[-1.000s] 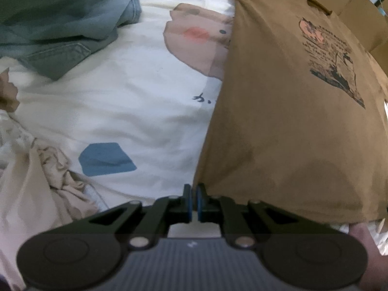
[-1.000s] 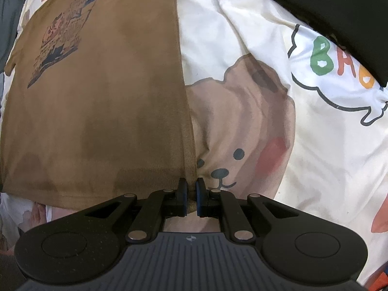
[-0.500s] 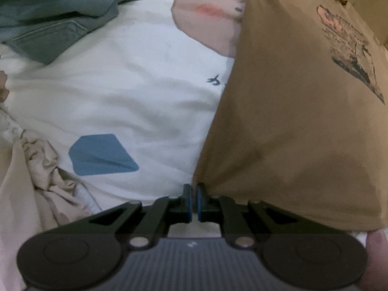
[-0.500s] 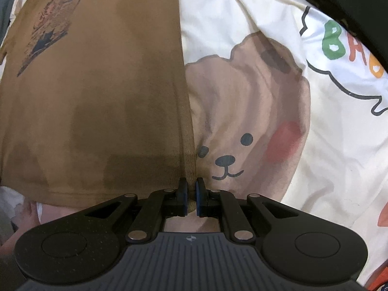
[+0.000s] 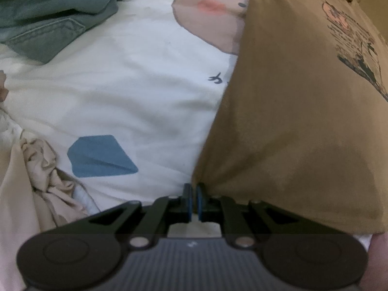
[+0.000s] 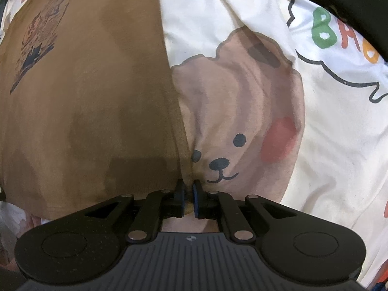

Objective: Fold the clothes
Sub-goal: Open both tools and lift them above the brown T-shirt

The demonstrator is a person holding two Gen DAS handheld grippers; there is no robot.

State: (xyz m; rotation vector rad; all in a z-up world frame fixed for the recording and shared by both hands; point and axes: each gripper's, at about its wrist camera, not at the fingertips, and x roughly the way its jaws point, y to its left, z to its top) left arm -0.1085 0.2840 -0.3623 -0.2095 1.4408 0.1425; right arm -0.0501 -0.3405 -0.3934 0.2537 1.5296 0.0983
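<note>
While the brown cotton T-shirt (image 5: pixel 291 121) lies flat on the cartoon-print bed sheet (image 5: pixel 135 92), running lengthwise toward twelve o'clock, the left gripper (image 5: pixel 194 200) pinches its hem corner; the right gripper (image 6: pixel 188 200), jaws just easing apart, has the opposite corner between them.

A t-shirt (image 5: pixel 303 121) lies spread flat on the bed sheet (image 5: pixel 135 101), its printed side up. The left claw (image 5: pixel 194 201) sits at one lower corner of it and the right claw (image 6: pixel 188 200) at the other, each pointing down at the hem. Out past the left claw, a denim garment (image 5: pixel 51 21) lies at the far side of the sheet, and a crumpled cloth (image 5: pixel 43 181) lies nearer. Beyond the right claw, a dark garment (image 6: pixel 351 2) rests along the sheet's far edge.
</note>
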